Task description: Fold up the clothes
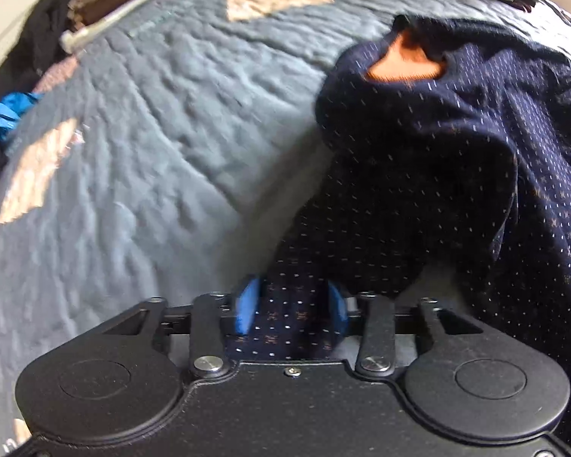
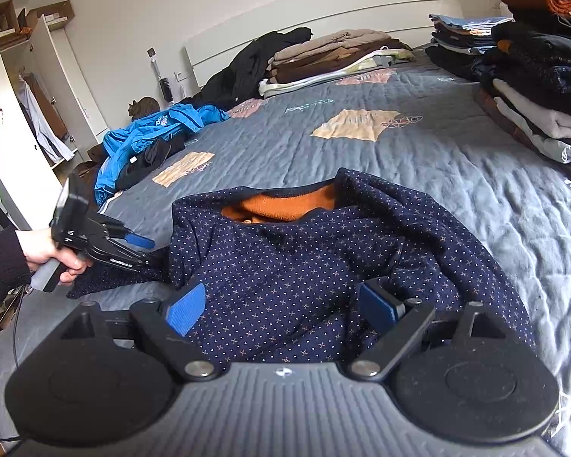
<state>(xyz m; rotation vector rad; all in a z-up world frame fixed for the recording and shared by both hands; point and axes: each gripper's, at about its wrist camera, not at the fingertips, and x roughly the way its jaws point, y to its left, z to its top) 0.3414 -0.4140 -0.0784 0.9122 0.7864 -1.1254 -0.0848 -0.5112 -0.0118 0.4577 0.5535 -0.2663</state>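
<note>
Through the left wrist camera, I am seeing my left gripper [image 1: 291, 310] pinching a fold of the navy dotted sweater [image 1: 437, 175] lying on the grey quilt [image 1: 133, 133]. Through the right wrist camera, my right gripper [image 2: 281, 310] is hovering with jaws spread wide over the sweater's crumpled body, gripping nothing.

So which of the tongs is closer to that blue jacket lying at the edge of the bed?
Left. The left tongs grip the spotted sweater's sleeve, just this side of the blue jacket. The right tongs sit farther away, over the sweater's body.
</note>
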